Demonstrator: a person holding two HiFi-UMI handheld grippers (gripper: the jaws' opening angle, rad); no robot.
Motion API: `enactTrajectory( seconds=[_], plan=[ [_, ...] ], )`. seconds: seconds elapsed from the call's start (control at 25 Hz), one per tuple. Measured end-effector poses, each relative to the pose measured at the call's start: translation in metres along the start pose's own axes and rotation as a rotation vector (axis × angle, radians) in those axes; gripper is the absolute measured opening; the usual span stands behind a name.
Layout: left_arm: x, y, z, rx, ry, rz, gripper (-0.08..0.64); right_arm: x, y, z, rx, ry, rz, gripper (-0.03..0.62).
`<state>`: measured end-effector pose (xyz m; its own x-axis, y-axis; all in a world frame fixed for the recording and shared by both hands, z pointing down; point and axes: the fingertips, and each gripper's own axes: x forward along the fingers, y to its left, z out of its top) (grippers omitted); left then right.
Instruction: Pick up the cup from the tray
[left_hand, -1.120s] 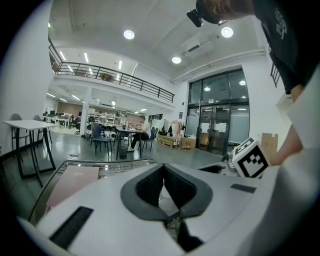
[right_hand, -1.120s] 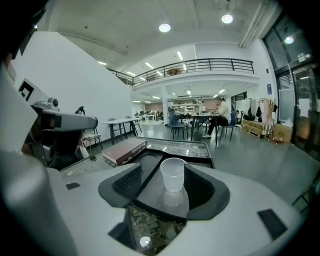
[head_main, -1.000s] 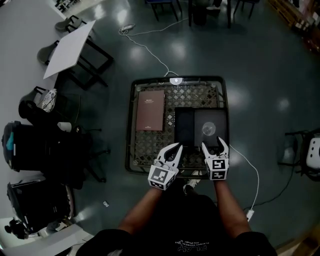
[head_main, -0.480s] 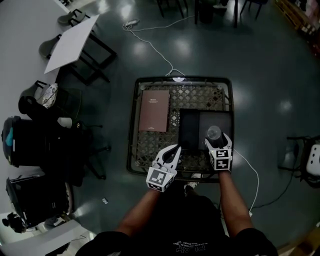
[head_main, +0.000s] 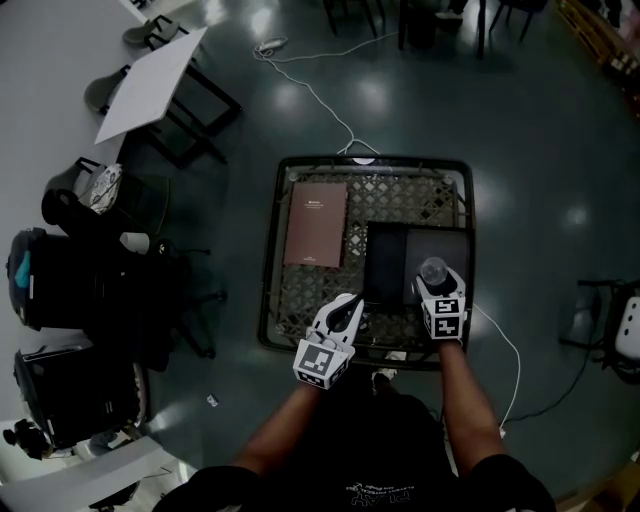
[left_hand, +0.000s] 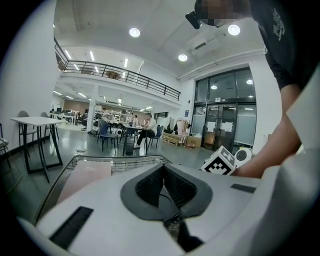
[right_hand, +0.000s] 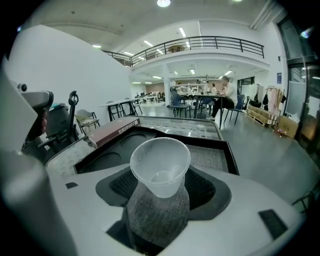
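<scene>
A clear plastic cup (head_main: 433, 270) (right_hand: 160, 165) stands upright on the black tray (head_main: 385, 262) (right_hand: 230, 155), at the tray's near right. My right gripper (head_main: 433, 279) (right_hand: 160, 187) has the cup between its jaws, which are closing. The pads sit close to the cup's lower sides, and its rim is still round. My left gripper (head_main: 351, 303) (left_hand: 162, 182) hovers over the table's near edge, left of the tray, shut on nothing.
The tray lies on a black wire-mesh table (head_main: 272, 260). A brown book (head_main: 317, 222) (right_hand: 112, 130) (left_hand: 85, 175) lies to the tray's left. A white cable (head_main: 310, 95) runs across the floor behind the table, and dark chairs (head_main: 90, 290) stand at the left.
My right gripper has moved forward until the cup stands between its jaws. The left gripper's fingers have come together and it has stayed near the table's front edge.
</scene>
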<state>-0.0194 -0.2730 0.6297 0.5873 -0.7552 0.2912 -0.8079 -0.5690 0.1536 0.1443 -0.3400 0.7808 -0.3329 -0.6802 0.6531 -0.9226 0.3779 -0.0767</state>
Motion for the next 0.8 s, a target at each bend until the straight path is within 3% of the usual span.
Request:
enactTrajectory(
  seconds=[0.36, 0.8],
  plan=[
    [-0.001, 0.0, 0.003, 0.008, -0.008, -0.001, 0.009, -0.012, -0.002, 0.016, -0.028, -0.045, -0.008, 0.291],
    [-0.003, -0.019, 0.029, 0.051, -0.063, -0.034, 0.009, -0.1, 0.015, 0.106, -0.086, -0.293, -0.01, 0.293]
  ],
)
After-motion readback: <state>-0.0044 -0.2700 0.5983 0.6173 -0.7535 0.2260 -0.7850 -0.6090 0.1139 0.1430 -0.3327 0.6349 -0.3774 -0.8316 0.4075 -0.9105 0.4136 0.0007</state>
